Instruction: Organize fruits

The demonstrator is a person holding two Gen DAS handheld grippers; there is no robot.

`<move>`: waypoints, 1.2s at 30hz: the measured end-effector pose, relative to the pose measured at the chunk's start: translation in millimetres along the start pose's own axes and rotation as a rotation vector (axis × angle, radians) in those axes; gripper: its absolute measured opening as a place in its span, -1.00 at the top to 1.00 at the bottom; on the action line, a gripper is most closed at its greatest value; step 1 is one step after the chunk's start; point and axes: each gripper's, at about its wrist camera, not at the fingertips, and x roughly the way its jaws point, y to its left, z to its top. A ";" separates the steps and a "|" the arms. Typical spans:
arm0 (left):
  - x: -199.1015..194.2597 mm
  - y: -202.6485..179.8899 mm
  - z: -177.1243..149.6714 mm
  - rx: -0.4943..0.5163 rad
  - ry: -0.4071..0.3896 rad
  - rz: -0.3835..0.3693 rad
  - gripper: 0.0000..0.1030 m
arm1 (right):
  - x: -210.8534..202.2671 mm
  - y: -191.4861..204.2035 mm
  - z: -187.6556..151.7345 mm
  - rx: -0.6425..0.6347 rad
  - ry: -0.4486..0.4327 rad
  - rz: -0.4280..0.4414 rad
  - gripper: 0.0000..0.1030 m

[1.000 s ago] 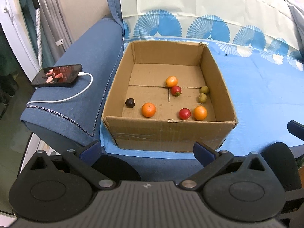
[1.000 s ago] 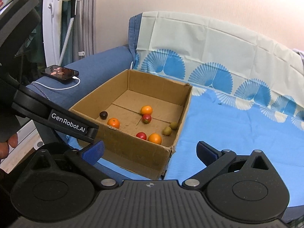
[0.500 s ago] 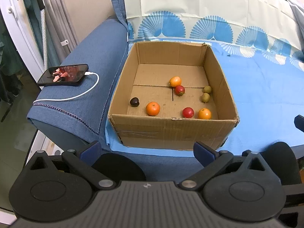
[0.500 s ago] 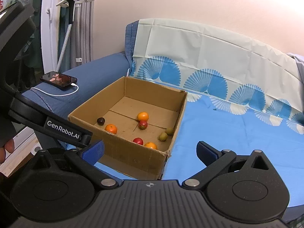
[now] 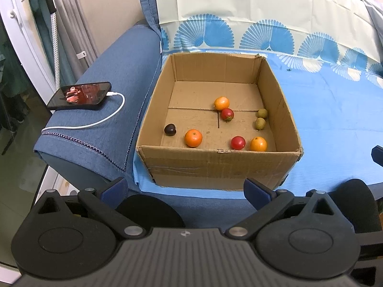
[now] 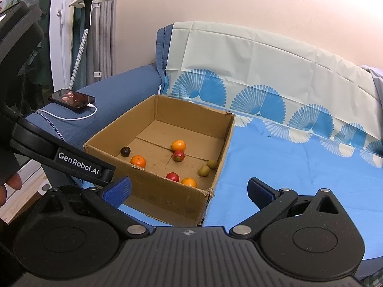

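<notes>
1. The sofa is carrying the box, which is sitting smaller in both views than a second ago: both cameras are backing away.
2. All eight fruits are lying loose in the box, unmoved, mostly toward 6 o'clock.
3. The left hand-held gripper and right hand-held gripper are hanging apart, empty; sorting could be ahead or finished.

Home setting, living room or bedroom. Evidence: blue upholstered sofa armrest with a phone charging on it via white cable, blue fan-print sheet spread over the seat and backrest, grey curtains by a white door frame, garment steamer on its stand.
</notes>
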 end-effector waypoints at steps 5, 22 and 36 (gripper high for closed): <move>1.9 0.1 -0.3 0.004 0.004 0.007 -0.99 | 0.6 -0.3 -0.1 0.006 0.002 -0.004 -0.99; 1.0 0.2 -2.1 -0.006 -0.038 0.060 -1.00 | -0.2 -3.8 -1.8 0.020 0.000 -0.003 -0.99; 4.7 -1.2 -6.2 0.020 -0.005 0.048 -1.00 | 1.4 -5.9 -2.7 0.029 -0.003 0.000 -0.99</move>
